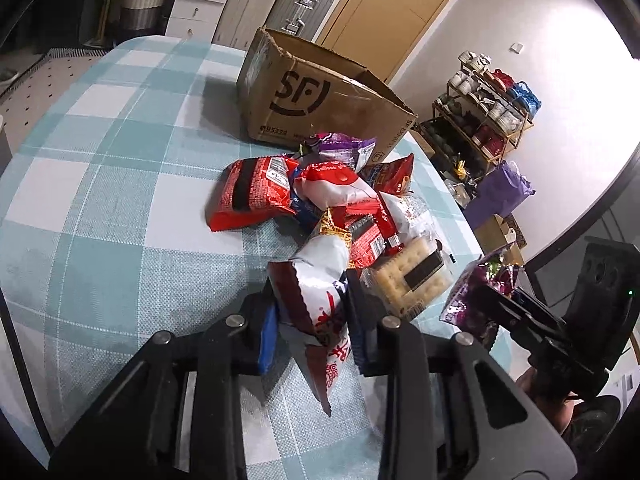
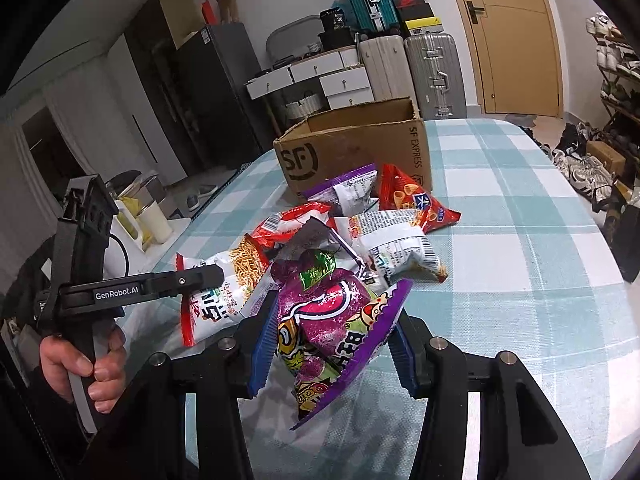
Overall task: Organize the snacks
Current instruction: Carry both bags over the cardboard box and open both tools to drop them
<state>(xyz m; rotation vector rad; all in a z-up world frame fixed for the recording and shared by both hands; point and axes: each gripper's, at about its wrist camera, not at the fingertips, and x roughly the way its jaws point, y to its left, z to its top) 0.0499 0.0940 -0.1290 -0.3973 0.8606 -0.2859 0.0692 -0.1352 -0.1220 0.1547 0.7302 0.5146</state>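
My left gripper (image 1: 312,300) is shut on a white and red snack bag (image 1: 316,276), held a little above the checked tablecloth (image 1: 120,160). In the right wrist view one of its fingers (image 2: 200,276) lies across that bag (image 2: 224,280). My right gripper (image 2: 334,344) is shut on a purple snack bag (image 2: 328,312), also lifted off the table; in the left wrist view it (image 1: 496,300) appears at the right with the purple bag (image 1: 468,300). A pile of snack bags (image 1: 332,188) lies between the grippers and an open cardboard box (image 1: 320,92) marked SF.
The box (image 2: 360,140) stands at the far side of the table. A cracker pack (image 1: 412,276) lies near the table's right edge. Suitcases (image 2: 432,68), white drawers (image 2: 332,76), a wooden door (image 2: 516,36) and a shoe rack (image 1: 484,116) ring the room. A hand (image 2: 84,364) holds the left gripper's handle.
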